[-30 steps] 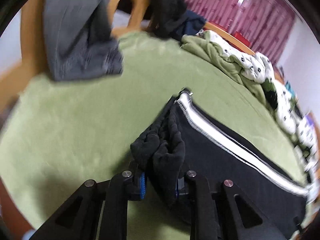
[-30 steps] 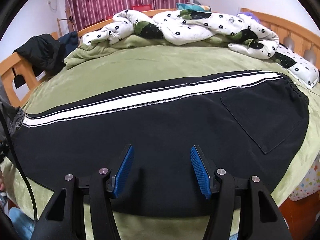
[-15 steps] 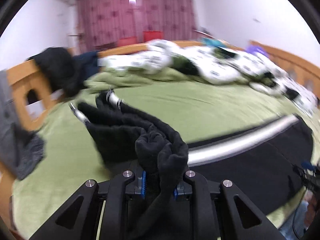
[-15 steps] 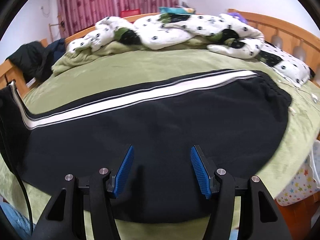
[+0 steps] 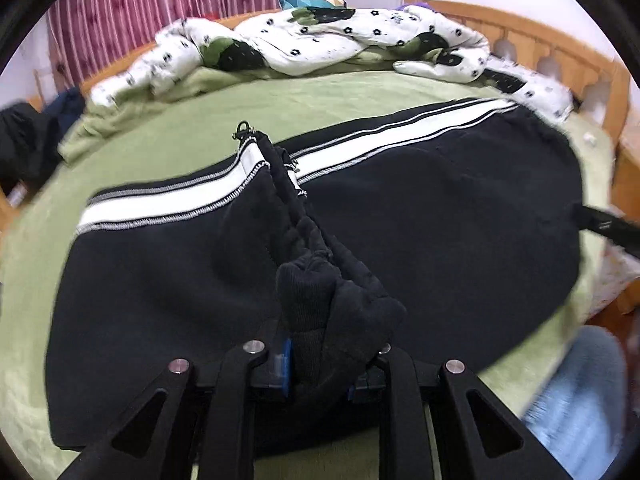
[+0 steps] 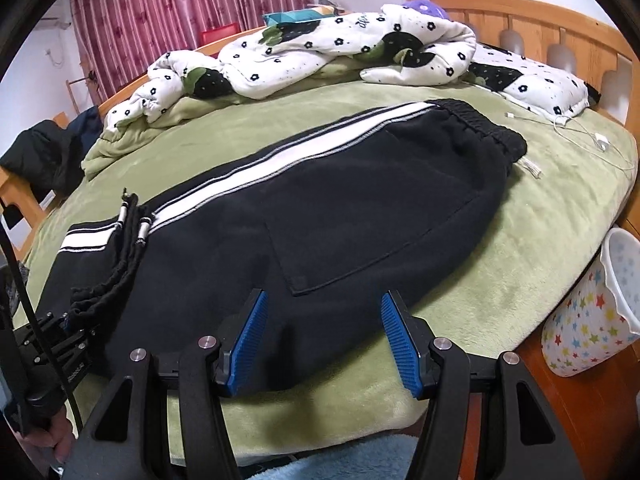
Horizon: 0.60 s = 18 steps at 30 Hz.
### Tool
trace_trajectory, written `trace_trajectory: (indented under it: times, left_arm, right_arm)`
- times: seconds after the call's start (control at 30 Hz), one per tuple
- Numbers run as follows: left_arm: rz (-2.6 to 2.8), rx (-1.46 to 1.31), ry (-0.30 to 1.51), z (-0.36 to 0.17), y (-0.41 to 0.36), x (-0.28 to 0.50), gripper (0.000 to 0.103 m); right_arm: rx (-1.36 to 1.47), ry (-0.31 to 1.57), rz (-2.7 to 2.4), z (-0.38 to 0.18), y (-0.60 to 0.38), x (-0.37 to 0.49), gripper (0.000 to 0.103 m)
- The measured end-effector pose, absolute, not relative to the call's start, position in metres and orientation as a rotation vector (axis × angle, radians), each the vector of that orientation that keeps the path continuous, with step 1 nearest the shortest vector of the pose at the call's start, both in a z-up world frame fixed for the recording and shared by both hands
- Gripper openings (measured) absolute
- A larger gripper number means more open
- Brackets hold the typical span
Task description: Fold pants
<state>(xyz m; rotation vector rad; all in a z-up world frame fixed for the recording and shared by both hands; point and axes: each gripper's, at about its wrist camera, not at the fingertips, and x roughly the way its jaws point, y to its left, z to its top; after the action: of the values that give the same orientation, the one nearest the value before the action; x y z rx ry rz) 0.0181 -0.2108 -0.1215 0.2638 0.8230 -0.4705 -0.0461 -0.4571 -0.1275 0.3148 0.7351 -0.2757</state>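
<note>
Black pants (image 6: 340, 216) with a white side stripe lie flat on the green bed (image 6: 520, 240), waistband at the right. The leg end (image 5: 168, 248) is folded over onto the upper legs. My left gripper (image 5: 318, 364) is shut on the bunched black cuffs (image 5: 320, 292) and holds them above the pants' middle; it also shows at the left edge of the right wrist view (image 6: 68, 336). My right gripper (image 6: 322, 336) is open and empty, hovering over the pants' near edge below the back pocket (image 6: 340, 248).
A white flowered quilt (image 6: 320, 52) is heaped at the back of the bed. A wooden headboard (image 6: 560, 36) runs along the right. A star-patterned bin (image 6: 592, 312) stands beside the bed. A white charging cable (image 6: 580, 132) lies near the waistband. Dark clothes (image 6: 44, 160) hang at the left.
My left gripper has carried the cuffs up and over to the right, folding the legs onto the pants. My right gripper stayed open and shifted right, toward the waistband.
</note>
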Motion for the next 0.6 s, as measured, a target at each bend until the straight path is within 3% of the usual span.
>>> trace_trajectory:
  times: [0.03,0.17,0.2,0.4,0.6]
  left_arm:
    - [-0.486,0.247,0.833,-0.119,-0.204,0.018,0.023]
    - [-0.508,0.141,0.831,-0.1,-0.155,0.008,0.06]
    - [-0.509,0.124,0.816,-0.097,-0.145,0.006,0.065]
    - [-0.363,0.097,0.743,-0.086,-0.058,-0.009,0.068]
    - [-0.236,0.024,0.786,-0.101,0.012,-0.002,0.069]
  right_arm:
    - [0.323,0.733,-0.258,-0.126,-0.454,-0.043,0.058]
    - [0.347,0.724,-0.145,-0.117,-0.425,-0.021,0.058]
    - [0.348,0.722,-0.117,-0.115,-0.416,-0.016,0.058]
    - [0.359,0.752,0.058,-0.109,-0.354,0.016,0.058]
    - [0.266,0.813,0.157,-0.119,-0.292,0.035,0.058]
